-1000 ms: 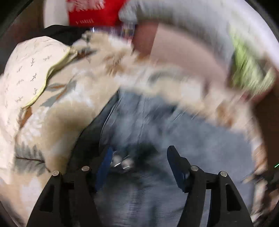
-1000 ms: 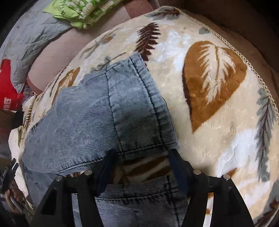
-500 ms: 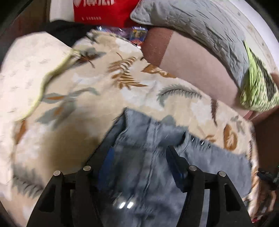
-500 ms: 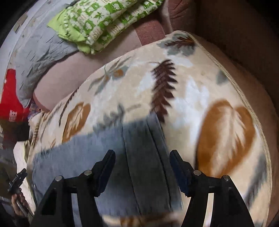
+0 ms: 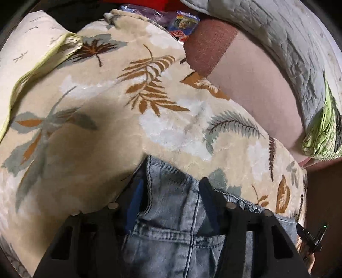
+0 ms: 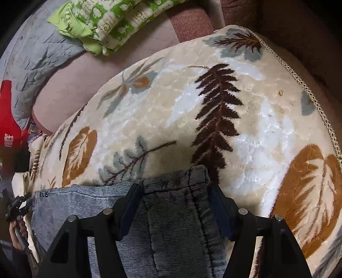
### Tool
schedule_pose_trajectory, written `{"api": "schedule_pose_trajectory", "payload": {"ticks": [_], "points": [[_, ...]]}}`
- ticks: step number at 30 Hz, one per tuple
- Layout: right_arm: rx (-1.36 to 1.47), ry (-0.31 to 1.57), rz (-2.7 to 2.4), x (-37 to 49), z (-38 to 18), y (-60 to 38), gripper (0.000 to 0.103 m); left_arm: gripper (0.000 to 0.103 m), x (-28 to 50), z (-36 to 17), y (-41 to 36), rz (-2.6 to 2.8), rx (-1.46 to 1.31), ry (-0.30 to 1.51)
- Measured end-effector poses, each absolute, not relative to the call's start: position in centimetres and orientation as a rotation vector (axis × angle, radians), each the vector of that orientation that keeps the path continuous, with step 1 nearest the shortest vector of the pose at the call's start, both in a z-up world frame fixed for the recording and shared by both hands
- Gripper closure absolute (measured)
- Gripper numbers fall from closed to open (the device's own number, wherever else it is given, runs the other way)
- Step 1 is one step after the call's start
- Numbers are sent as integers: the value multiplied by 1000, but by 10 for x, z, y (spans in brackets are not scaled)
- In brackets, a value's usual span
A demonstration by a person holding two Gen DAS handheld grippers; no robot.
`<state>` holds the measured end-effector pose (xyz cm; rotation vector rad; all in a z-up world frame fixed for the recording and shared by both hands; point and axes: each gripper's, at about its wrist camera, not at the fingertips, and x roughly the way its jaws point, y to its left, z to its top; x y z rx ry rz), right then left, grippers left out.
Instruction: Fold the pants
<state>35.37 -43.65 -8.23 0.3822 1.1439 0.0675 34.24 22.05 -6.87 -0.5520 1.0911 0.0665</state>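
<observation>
Two tools work over one broad leaf-print blanket (image 6: 245, 119) that covers the seat, with a grey quilt (image 5: 284, 40) and a green patterned cloth (image 6: 115, 19) at about one and eleven o'clock in the left and right views. On the blanket lie the pants (image 5: 171, 205), grey-blue denim, spread along its near edge at six o'clock in both views. A second ago a bent leg end lay back over another layer in the right view; now the denim shows there as a flat band, so the fold seems laid down and ready for pressing or the next fold. The left tool (image 5: 171, 198) stands wide, its fingers straddling the waistband and pocket seam. The right tool (image 6: 175, 205) is also wide, spanning the hem end (image 6: 188, 177). Neither visibly pinches cloth, though contact underneath cannot be told.
</observation>
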Motion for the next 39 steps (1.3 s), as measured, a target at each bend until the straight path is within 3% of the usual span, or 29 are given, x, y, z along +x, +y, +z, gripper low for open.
{"api": "schedule_pose_trajectory", "payload": {"ticks": [8,9,11,13,14,15,26,37,39], "points": [[411,1142,71,358,-71,-438,34,51,360,-77,205,73,-537,1116],[391,1143,68,359,-71,-436,34,56,361,-76,203,78,-526,1111],[362,1172,51,364,-80,-433,34,88,363,-78,200,102,-494,1120],[329,1167,36,366,-82,-430,44,96,363,-79,200,125,-464,1124],[312,1163,20,365,-81,-429,71,99,363,-78,200,126,-456,1123],[330,1155,20,364,-78,-433,83,100,362,-76,201,131,-451,1119],[286,1003,-9,339,-25,-437,84,101,341,-32,208,87,-486,975],[375,1103,4,351,-73,-447,80,100,356,-65,222,79,-592,1065],[408,1113,19,354,-78,-449,77,94,357,-75,226,83,-626,1094]]}}
